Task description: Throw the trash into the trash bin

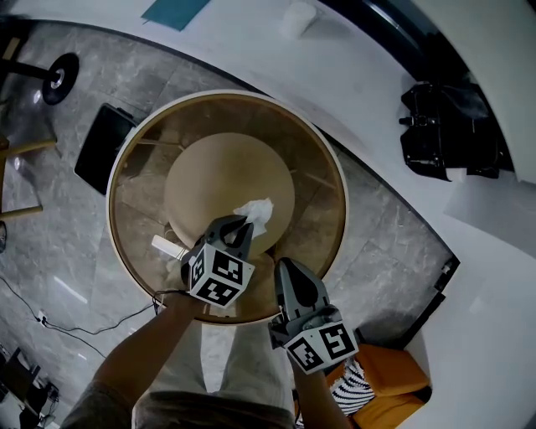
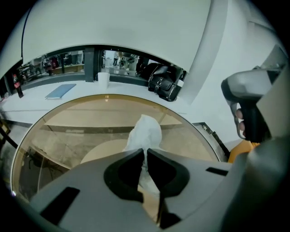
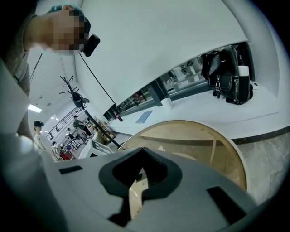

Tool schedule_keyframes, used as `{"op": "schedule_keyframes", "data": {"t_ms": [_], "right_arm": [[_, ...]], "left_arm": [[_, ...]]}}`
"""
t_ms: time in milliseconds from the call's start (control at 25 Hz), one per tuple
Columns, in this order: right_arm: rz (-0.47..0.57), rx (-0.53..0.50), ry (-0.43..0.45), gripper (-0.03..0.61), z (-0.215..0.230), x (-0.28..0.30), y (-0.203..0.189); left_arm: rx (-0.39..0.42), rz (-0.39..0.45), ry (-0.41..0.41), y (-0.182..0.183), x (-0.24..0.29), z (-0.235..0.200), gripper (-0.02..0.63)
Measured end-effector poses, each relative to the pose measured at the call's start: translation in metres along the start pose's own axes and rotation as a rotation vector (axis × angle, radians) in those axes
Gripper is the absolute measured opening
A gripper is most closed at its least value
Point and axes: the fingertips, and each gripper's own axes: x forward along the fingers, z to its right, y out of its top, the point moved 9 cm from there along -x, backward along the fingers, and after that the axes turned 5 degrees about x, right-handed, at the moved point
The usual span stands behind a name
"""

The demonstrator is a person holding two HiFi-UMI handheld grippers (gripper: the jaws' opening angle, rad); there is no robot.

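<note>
A crumpled white tissue [image 1: 258, 213] sticks out past the tips of my left gripper [image 1: 243, 226], which is shut on it above the round glass table [image 1: 226, 95] with its wooden rim. In the left gripper view the tissue [image 2: 146, 130] stands up between the closed jaws of the left gripper [image 2: 146, 153]. My right gripper [image 1: 286, 268] hovers at the table's near edge, to the right of the left one. In its own view the right gripper [image 3: 141, 152] is shut, tips touching, with nothing between them.
A small white strip [image 1: 170, 248] lies on the glass at the near left. A curved white counter behind the table carries a black bag [image 1: 444, 126], a white cup [image 1: 299, 17] and a blue booklet [image 1: 172, 10]. A black flat object [image 1: 102, 147] lies on the floor at left.
</note>
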Motion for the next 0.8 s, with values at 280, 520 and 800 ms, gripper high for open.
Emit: {"op": "schedule_keyframes", "data": {"t_ms": [280,520,800], "right_arm": [[-0.02,-0.029,0.033,0.018,-0.026,0.034,0.004],[-0.072,-0.078,0.079,0.018,-0.064,0.074,0.002],[-0.143,-0.147,0.159,0.018,-0.129,0.134,-0.01]], "left_arm": [[-0.058,0.022,0.037,-0.007,-0.02,-0.041,0.034],[-0.156,0.048,0.112,-0.031,-0.053,-0.097,0.034],[-0.277,0.112,0.204,-0.064,-0.105,-0.174,0.034]]}}
